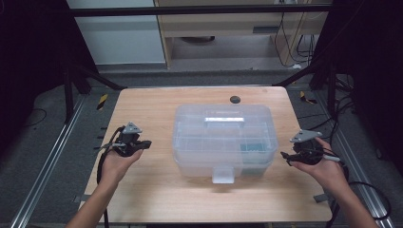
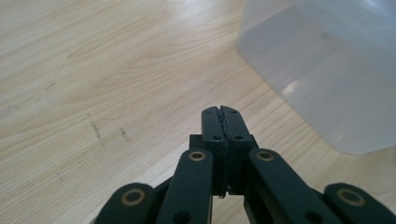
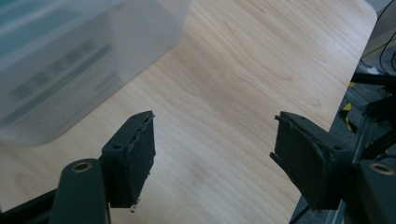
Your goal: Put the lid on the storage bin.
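Wooden table [image 1: 157, 190], clear plastic box [image 1: 223, 137] centered; left gripper [image 2: 221, 112] pressed together, right gripper [image 3: 212, 154] spread. Aim squarely for near front latch [image 1: 223, 174].

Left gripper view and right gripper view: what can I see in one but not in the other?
In the left gripper view: the left gripper, jaws pressed together, and dark scuffs on the wood. In the right gripper view: the right gripper, jaws wide apart, the table's edge and teal things inside the box. Both: the wooden table and the cloudy plastic box.
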